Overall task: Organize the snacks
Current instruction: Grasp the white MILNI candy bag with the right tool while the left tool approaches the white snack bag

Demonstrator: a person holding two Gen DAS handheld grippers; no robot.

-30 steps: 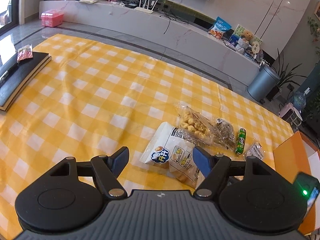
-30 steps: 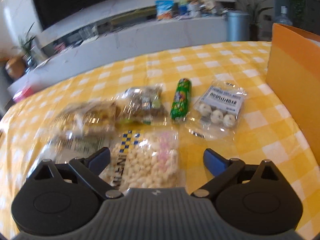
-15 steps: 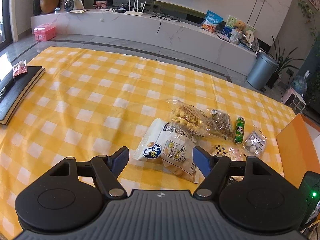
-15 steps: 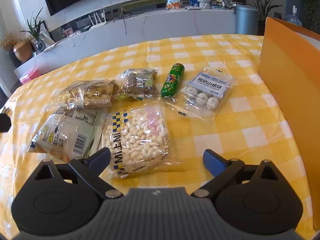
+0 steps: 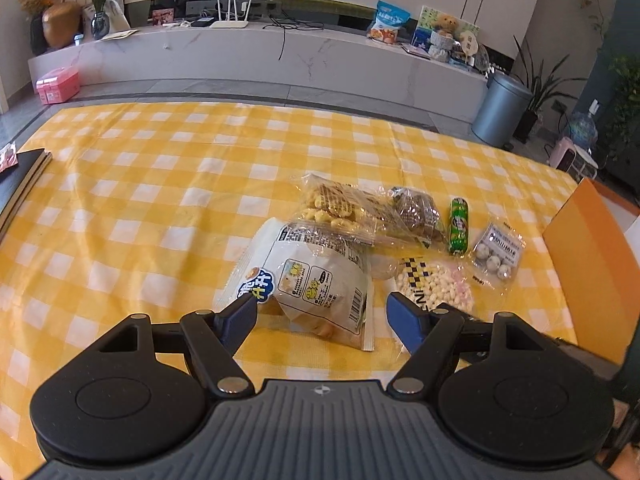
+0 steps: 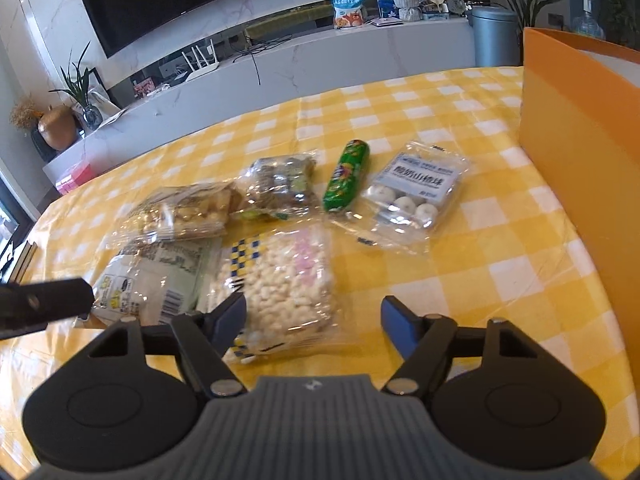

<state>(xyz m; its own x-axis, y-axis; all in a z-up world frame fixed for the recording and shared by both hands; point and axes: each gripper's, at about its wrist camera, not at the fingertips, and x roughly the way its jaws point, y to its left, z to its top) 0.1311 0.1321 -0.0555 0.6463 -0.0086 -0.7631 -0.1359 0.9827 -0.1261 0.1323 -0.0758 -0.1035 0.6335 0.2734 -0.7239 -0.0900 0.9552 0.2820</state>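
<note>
Book (left view only).

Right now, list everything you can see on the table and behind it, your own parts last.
white bun bag: 1, white, between left gripper's fingers
pellet candy bag: 1, clear, white and pink, between right gripper's fingers
biscuit bag: 1, clear, yellow, behind bun bag
dark snack bag: 1, clear, brown, centre
green tube: 1, green
white ball pack: 1, clear, beside tube
orange box: 1, right edge
tablecloth: 1, yellow-white check
bin: 1, grey, floor
left gripper: open
right gripper: jaws closing around candy bag
</note>
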